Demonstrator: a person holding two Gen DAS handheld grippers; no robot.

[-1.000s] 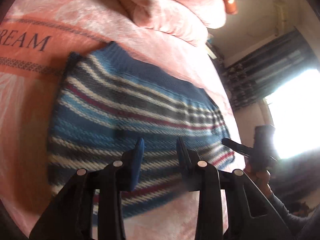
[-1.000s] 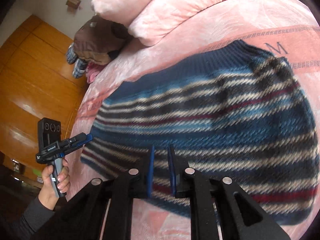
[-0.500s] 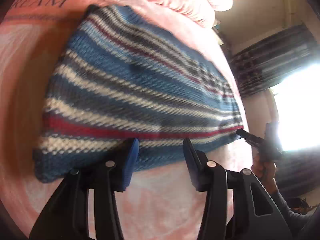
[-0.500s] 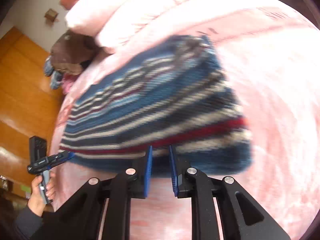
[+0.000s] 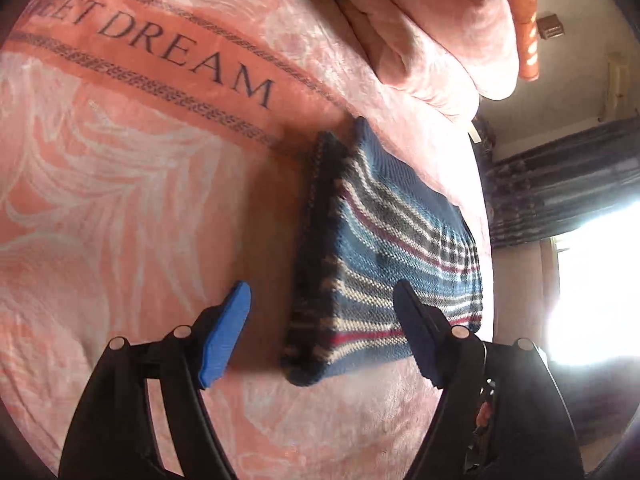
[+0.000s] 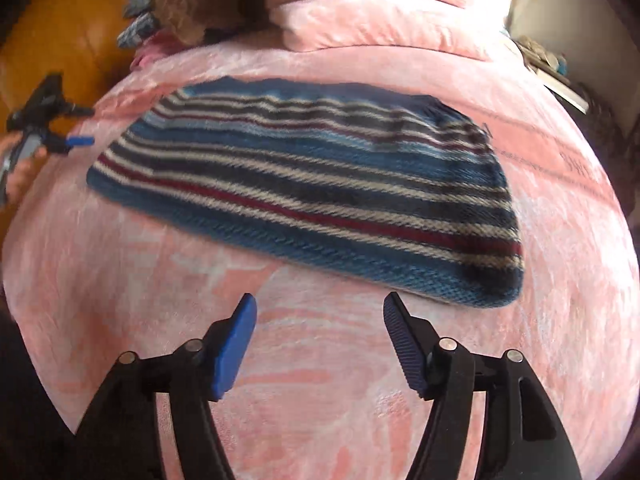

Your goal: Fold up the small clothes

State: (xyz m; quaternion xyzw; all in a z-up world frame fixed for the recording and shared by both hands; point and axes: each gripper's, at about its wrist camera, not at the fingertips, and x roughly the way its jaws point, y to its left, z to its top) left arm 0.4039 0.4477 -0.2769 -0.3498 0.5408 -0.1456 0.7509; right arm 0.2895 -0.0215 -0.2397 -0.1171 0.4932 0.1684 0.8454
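Both grippers just let go: the left gripper (image 5: 322, 320) and right gripper (image 6: 320, 338), nearly pinched together half a second back, now gape wide and hold nothing. So that fold looks finished. The striped knit sweater (image 6: 320, 188) lies flat, chunky and ribbed, on the plush pink blanket (image 6: 320, 380), just beyond the right gripper.

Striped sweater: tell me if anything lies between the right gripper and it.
Nothing visible does. In the right wrist view the right gripper is open over bare pink blanket, and only that blanket separates it from the near edge of the folded striped sweater. The left gripper sits off to the sweater's far left end, out of the path.
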